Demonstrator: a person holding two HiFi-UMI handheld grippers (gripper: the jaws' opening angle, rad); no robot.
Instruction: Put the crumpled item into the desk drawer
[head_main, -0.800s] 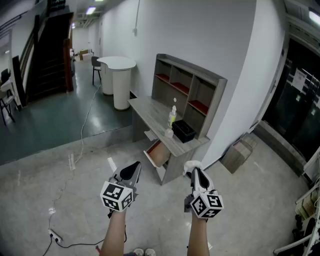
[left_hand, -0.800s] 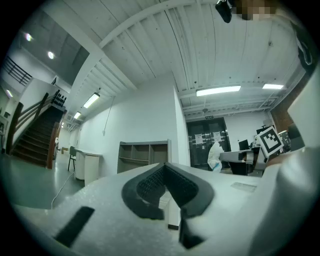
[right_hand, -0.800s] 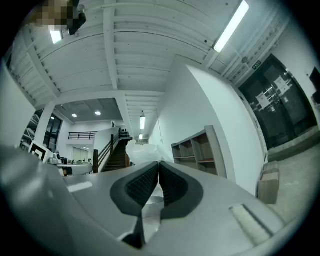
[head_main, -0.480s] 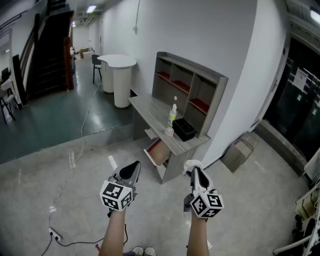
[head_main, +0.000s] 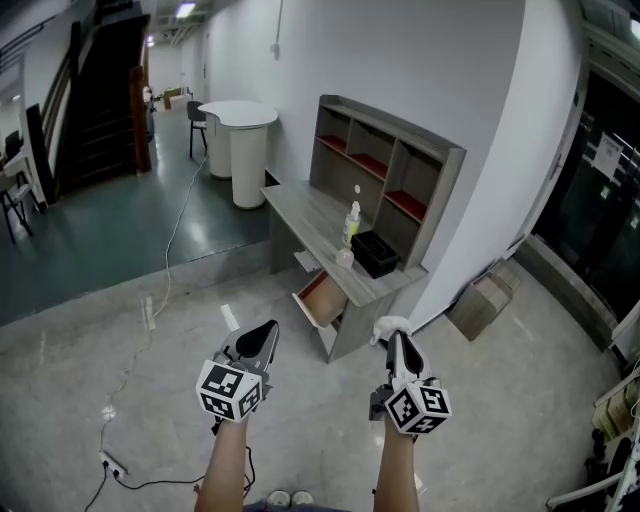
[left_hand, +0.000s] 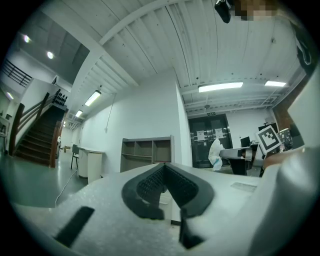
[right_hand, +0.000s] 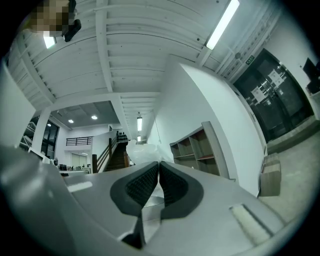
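A white crumpled item (head_main: 387, 327) is pinched at the tip of my right gripper (head_main: 395, 343), which is shut on it; in the right gripper view the crumpled item (right_hand: 141, 151) bulges above the closed jaws of the right gripper (right_hand: 159, 166). The left gripper (head_main: 266, 337) is shut with nothing in it, its pads meeting at the tip in its own view (left_hand: 164, 168). Both are held in the air above the floor, short of the grey desk (head_main: 306, 212). The desk drawer (head_main: 323, 300) stands pulled open, facing me.
On the desk stand a spray bottle (head_main: 351, 222), a black tray (head_main: 376, 254) and a shelf unit (head_main: 390, 180). A cardboard box (head_main: 482, 304) lies right of the desk, a white round counter (head_main: 240, 140) behind it. Cables (head_main: 130, 400) run over the floor at left.
The view has drifted slightly toward the desk, which now sits a little nearer and to the right. Both grippers keep their pose; the right one still holds the crumpled item.
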